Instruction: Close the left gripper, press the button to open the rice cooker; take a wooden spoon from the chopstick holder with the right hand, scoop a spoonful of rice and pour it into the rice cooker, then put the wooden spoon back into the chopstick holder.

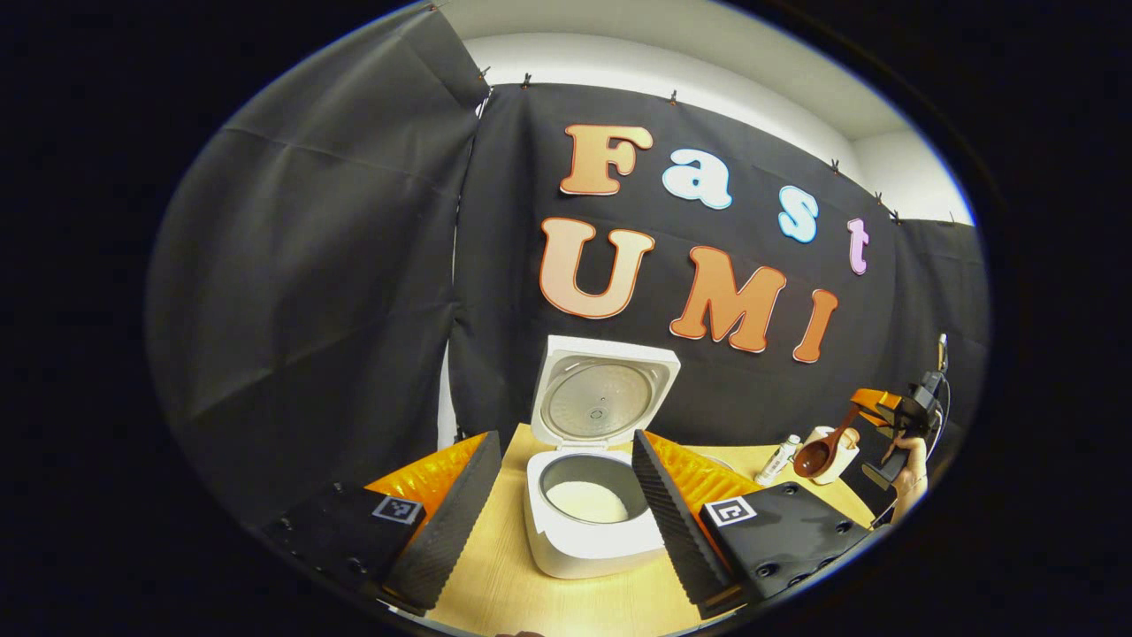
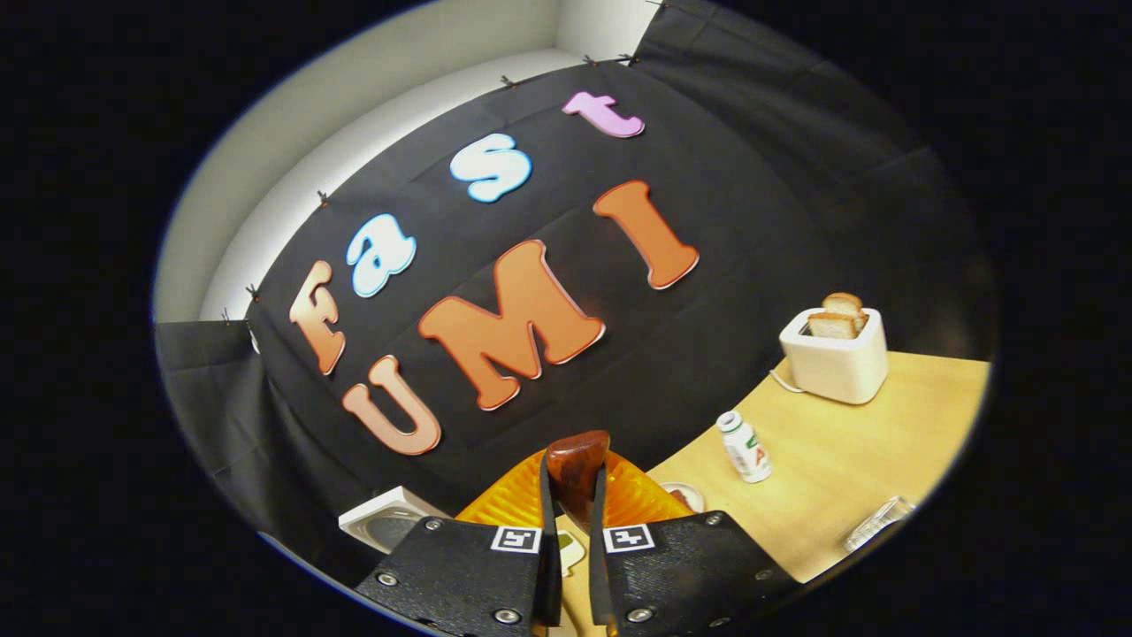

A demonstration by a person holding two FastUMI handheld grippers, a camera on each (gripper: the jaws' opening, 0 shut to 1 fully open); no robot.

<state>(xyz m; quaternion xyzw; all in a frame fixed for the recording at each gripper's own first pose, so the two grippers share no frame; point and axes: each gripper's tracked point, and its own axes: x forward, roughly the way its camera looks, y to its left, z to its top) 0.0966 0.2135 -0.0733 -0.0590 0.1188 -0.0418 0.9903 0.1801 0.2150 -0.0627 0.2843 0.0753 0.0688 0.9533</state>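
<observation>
1. Left gripper view: the rice cooker (image 1: pixel 591 522) is being shown on the desk (image 1: pixel 495 584) with its lid (image 1: pixel 603 394) standing upright and pale rice lying in the inner pot. The left tongs (image 1: pixel 548 518) are being held wide apart with nothing between them, the cooker framed between the two ribbed fingers (image 1: pixel 447 518).

2. Left gripper view, far right: the right tongs (image 1: pixel 871 411) are being carried by a hand (image 1: pixel 911 473) above the chopstick holder (image 1: pixel 836 456), with the wooden spoon (image 1: pixel 822 449) hanging from them, bowl downward, beside a small white bottle (image 1: pixel 778 460). Whether the bowl is being kept clear of the holder cannot be told.

3. Right gripper view: the right tongs (image 2: pixel 573 522) are being kept nearly closed, both fingers pressing on the spoon's handle, whose rounded brown end is showing above them. A toaster (image 2: pixel 836 354) with bread, the bottle and a clear wrapper (image 2: pixel 875 522) are being seen on the desk.

4. The spoon is being judged light, stiff and smooth, so it is likely to swivel in a narrow grip; hold is best taken on the handle's upper part, squarely, to keep the bowl level while scooping.
</observation>
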